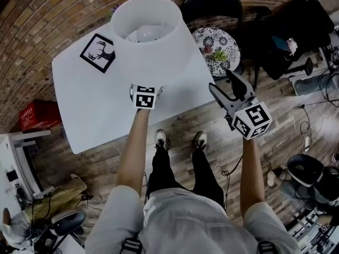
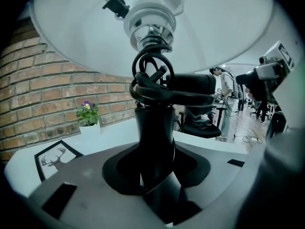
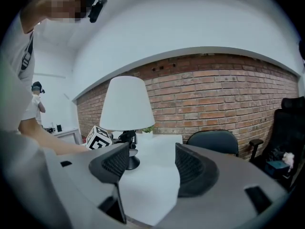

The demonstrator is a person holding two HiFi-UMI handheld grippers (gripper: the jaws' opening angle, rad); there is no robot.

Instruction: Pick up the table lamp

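The table lamp has a wide white shade [image 1: 153,41] [image 2: 143,27] [image 3: 126,104] and a black stem [image 2: 155,137] with a cord coiled round its top. My left gripper [image 1: 146,91] [image 2: 155,175] reaches in under the shade and is shut on the stem; its marker cube [image 3: 98,137] shows beside the lamp. The round black base [image 3: 132,163] sits low over the white table [image 1: 95,105]; I cannot tell whether it touches. My right gripper [image 1: 220,79] [image 3: 150,168] hangs open and empty off the table's right edge, jaws pointing at the lamp.
A framed deer picture [image 1: 98,53] [image 2: 55,159] lies at the table's far left. A small potted flower [image 2: 88,116] stands by the brick wall. A black chair [image 1: 212,7] [image 3: 212,140] and a patterned round seat [image 1: 216,49] stand to the right. A red crate [image 1: 37,115] sits on the floor.
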